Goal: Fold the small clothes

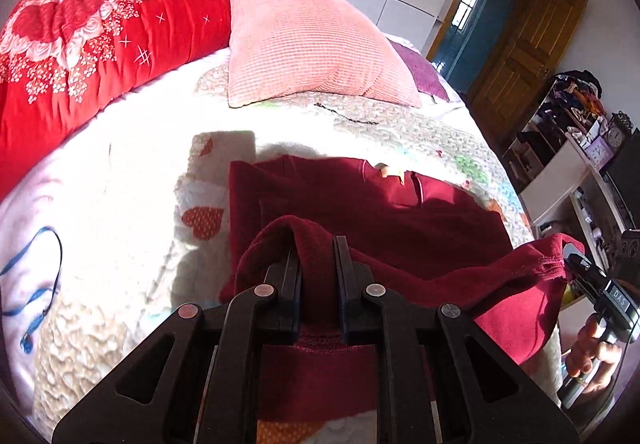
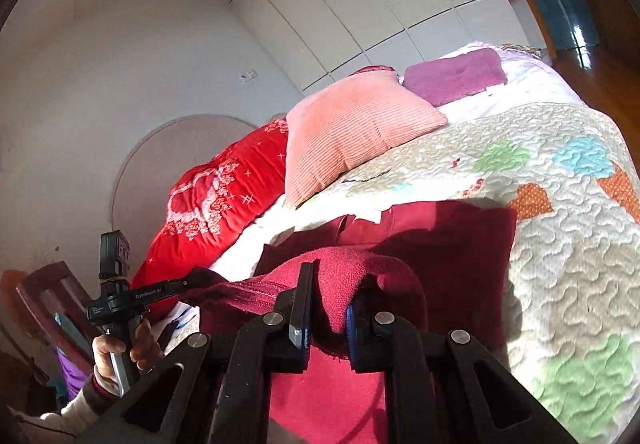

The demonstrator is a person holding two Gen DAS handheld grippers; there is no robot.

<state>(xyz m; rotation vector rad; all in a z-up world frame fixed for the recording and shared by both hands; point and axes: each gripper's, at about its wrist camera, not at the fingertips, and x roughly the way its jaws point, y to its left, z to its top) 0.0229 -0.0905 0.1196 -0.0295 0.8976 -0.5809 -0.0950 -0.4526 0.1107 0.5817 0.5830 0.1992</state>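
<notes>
You held dark red sweater hem over bed quilt: left hand-held gripper pinched one corner, right hand-held gripper other. Best: keep level, lay hem near collar.

Dark red garment lies partly lifted on bed.

Right gripper body, seen from the left wrist view: white letters "DAS" on a small dark plate.
Left gripper arm, seen from the right wrist view: "GenRobot.AI" in pale print.
Left gripper lower bracket: further small print, too fine to read.
</notes>
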